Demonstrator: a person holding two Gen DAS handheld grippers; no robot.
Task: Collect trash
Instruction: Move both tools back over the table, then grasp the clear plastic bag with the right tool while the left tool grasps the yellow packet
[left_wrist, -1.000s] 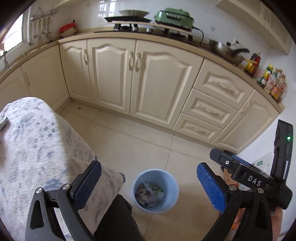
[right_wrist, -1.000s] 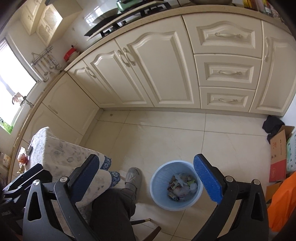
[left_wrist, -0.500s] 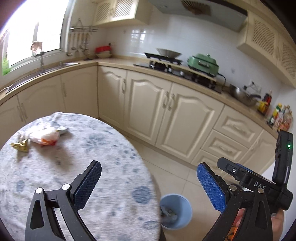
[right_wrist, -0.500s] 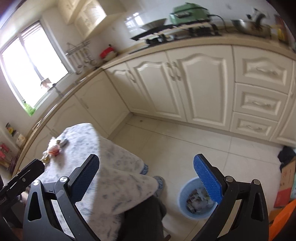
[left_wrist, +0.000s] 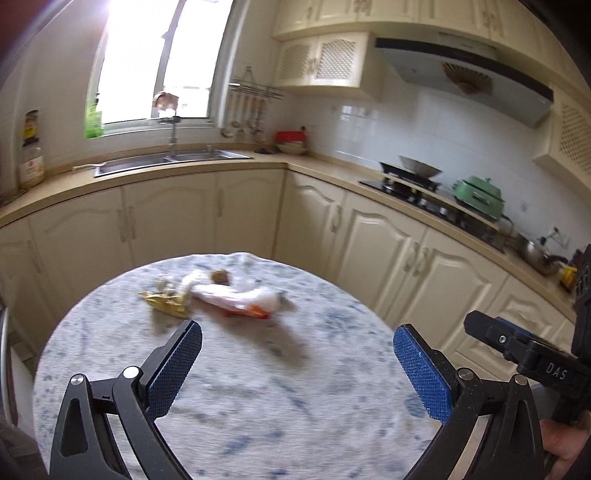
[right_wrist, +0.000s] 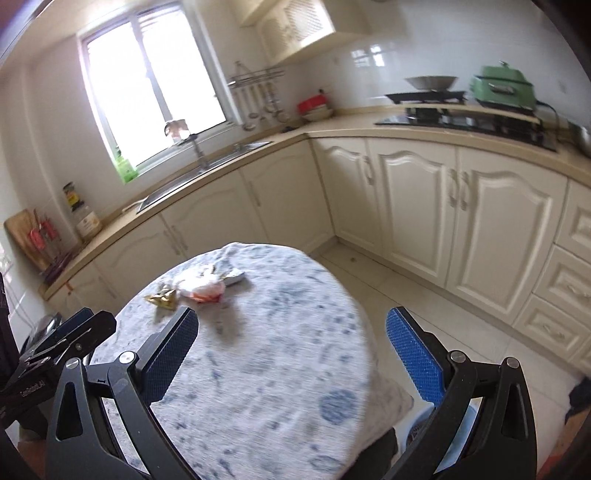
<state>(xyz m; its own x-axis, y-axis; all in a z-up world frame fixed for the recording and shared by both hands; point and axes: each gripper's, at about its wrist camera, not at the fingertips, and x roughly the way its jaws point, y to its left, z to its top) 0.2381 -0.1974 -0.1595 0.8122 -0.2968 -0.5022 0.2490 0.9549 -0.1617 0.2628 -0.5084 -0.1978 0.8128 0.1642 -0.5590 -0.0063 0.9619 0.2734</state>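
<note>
Both views swung up from bin to worktop (left_wrist: 258, 387), left gripper (left_wrist: 297, 363) and right gripper (right_wrist: 291, 354) level above it, jaws spread, empty, wrappers (left_wrist: 236, 299) ahead, untouched.

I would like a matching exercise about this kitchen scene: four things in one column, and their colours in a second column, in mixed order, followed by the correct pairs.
Things:
1. gripper pads
2. cooker beside the stove
3. crumpled wrapper at the left of the trash pile
4. cabinet doors

Colours:
A. cream
B. gold
C. blue
D. green

Pairs: 1-C, 2-D, 3-B, 4-A
</note>
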